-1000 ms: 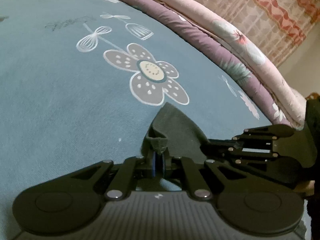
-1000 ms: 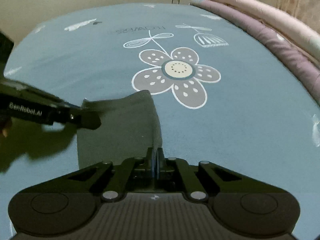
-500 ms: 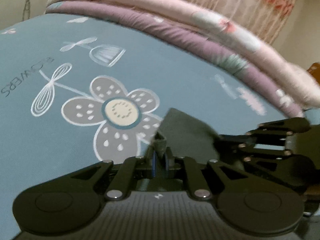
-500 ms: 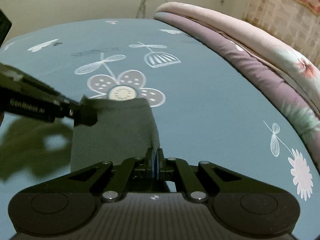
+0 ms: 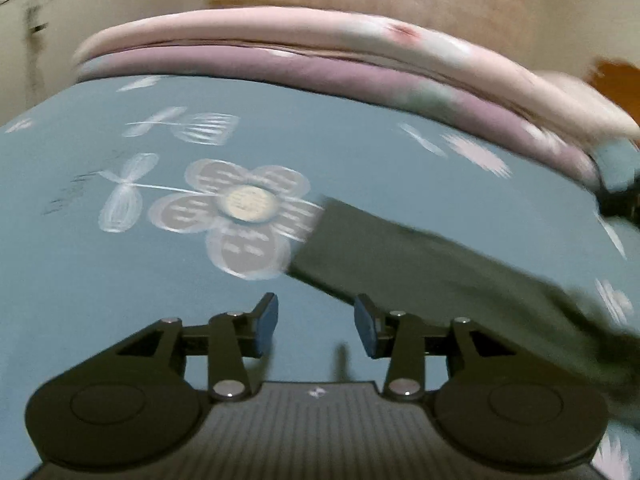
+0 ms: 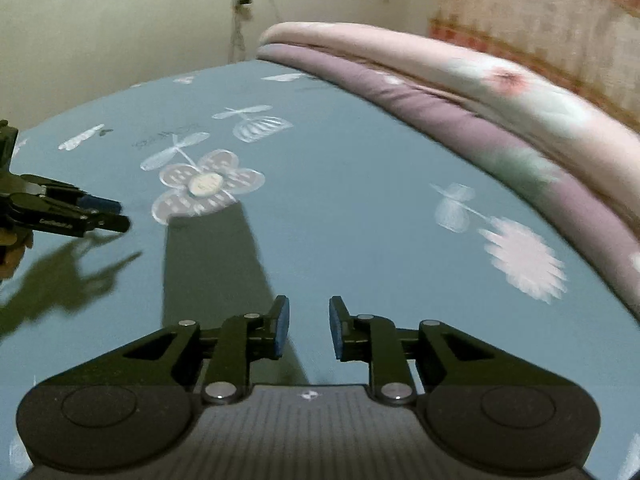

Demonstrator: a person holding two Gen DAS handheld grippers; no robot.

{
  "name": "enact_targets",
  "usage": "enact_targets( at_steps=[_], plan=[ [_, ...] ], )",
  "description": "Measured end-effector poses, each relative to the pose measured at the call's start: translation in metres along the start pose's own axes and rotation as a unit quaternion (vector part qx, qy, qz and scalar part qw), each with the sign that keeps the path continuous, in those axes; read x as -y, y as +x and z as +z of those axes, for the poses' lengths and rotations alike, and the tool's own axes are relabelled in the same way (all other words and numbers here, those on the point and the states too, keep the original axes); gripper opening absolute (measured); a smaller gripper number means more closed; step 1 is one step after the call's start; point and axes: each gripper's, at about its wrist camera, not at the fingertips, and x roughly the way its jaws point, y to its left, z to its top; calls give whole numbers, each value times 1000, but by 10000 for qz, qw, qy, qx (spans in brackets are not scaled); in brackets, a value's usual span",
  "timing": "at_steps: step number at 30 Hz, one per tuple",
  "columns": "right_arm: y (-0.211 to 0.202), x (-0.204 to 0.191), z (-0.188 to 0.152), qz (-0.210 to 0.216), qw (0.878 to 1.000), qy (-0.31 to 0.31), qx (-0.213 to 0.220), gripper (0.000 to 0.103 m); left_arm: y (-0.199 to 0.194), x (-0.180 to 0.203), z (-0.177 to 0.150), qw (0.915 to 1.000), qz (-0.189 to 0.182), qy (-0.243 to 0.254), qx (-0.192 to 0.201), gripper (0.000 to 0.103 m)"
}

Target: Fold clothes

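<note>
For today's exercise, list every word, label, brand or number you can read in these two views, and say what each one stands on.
None can be read for certain.
Dark lettering on the blue bedsheet, beside the flower print: too blurred to read in both views.
White brand lettering on the left gripper, seen from the right wrist view: too small to read.

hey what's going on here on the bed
A person holding two grippers is folding a dark grey garment on a blue floral bedsheet. The left gripper and the right gripper are both open and hold nothing. The garment lies flat on the sheet, beside a rolled pink and purple quilt.
</note>
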Motion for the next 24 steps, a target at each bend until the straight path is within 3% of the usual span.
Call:
enact_targets(
  at_steps=[3, 5, 7, 12, 16, 18, 24],
  plan=[
    [-41, 18, -37, -323, 9991, 184, -199, 30, -1, 35, -5, 9985, -394, 381, -91, 43],
    [-59, 27, -62, -531, 9974, 319, -366, 31, 0, 60, -5, 9958, -657, 628, -134, 53],
    [-78, 36, -88, -739, 9948, 454, -532, 33, 1, 86, -7, 9922, -894, 857, -162, 56],
    [-108, 58, -155, -1149, 9852, 873, -931, 35, 9, 140, -11, 9840, -1419, 1042, -265, 62],
    [-103, 69, -197, -1005, 9817, 1298, -966, 34, 21, 171, -18, 9808, -1579, 1052, -443, 63],
    [-97, 71, -210, -896, 9821, 1356, -958, 34, 28, 181, -22, 9823, -1467, 1018, -560, 63],
    [-66, 65, -206, -363, 9913, 1011, -759, 35, 43, 184, -41, 9870, -1214, 660, -820, 63]
  ],
)
